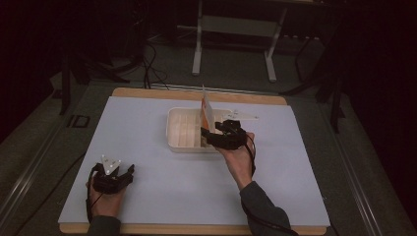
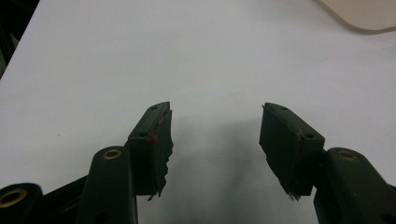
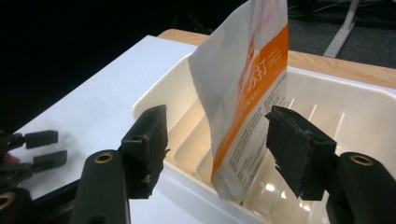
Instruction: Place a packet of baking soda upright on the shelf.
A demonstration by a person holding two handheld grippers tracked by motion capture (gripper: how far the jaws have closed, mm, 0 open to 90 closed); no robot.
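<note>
A person seated at a white-covered tabletop [image 1: 147,162] is working 2 hand-held black tools. The right tool [image 1: 209,138] is hovering at the near right rim of a cream plastic tray with ribbed compartments [image 1: 183,129], its jaws standing well apart with nothing pressed between them. A white and orange paper sachet [image 3: 247,88] is standing nearly upright inside the tray's right end, its long axis running up and down and its lower corner resting on the tray floor; in the right gripper view it is sitting just ahead of the jaws, between their lines but apart from both pads. It appears to be leaning against the tray wall, though the dim high view is leaving that uncertain. The left tool [image 1: 129,173] is resting low at the tabletop's near left corner, jaws likewise spread over bare white surface, well apart from the tray. The right hand is by far the nearer to the sachet, which is lying straight forward of its tool, so any regrasp would be a short push ahead.
</note>
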